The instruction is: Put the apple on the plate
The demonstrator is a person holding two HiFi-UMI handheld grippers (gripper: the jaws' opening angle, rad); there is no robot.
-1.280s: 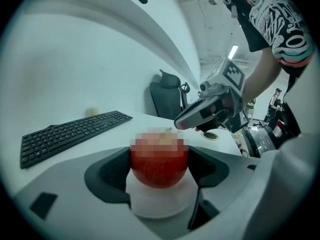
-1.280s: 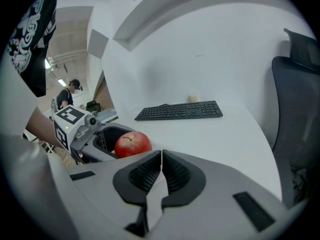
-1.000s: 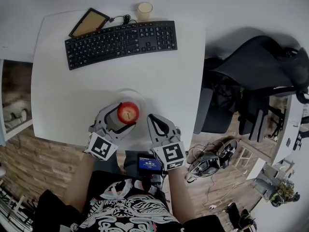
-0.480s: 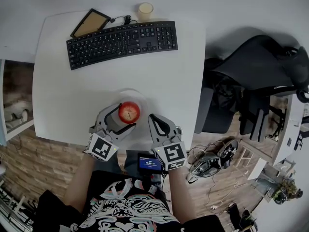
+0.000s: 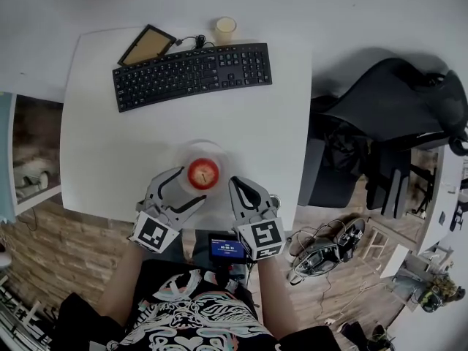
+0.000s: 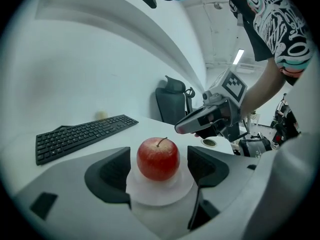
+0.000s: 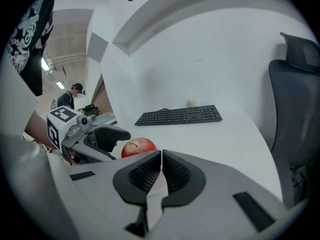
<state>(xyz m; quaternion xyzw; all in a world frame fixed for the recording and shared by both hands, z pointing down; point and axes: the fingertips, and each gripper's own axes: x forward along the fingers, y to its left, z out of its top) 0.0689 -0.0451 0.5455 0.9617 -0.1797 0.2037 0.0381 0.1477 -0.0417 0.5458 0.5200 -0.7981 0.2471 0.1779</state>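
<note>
A red apple (image 5: pixel 203 172) stands upright on a small white plate (image 5: pixel 204 150) near the front edge of the white table (image 5: pixel 110 145). In the left gripper view the apple (image 6: pixel 158 158) sits on the plate (image 6: pixel 159 193) between the spread jaws of my left gripper (image 6: pixel 159 165), with a gap on each side. That left gripper (image 5: pixel 189 186) is open, just short of the apple. My right gripper (image 5: pixel 235 186) rests shut to the right of the plate, holding nothing. From the right gripper (image 7: pixel 161 170) the apple (image 7: pixel 138 146) shows to the left.
A black keyboard (image 5: pixel 193 74) lies across the far side of the table, with a brown pad (image 5: pixel 148 44) and a pale cup (image 5: pixel 225 29) behind it. A black office chair (image 5: pixel 387 123) stands right of the table. A small lit screen (image 5: pixel 227 248) hangs below the grippers.
The left gripper's jaws have come off the apple and drawn back a little toward me. The apple now stands alone on the plate. The right gripper stays shut.
</note>
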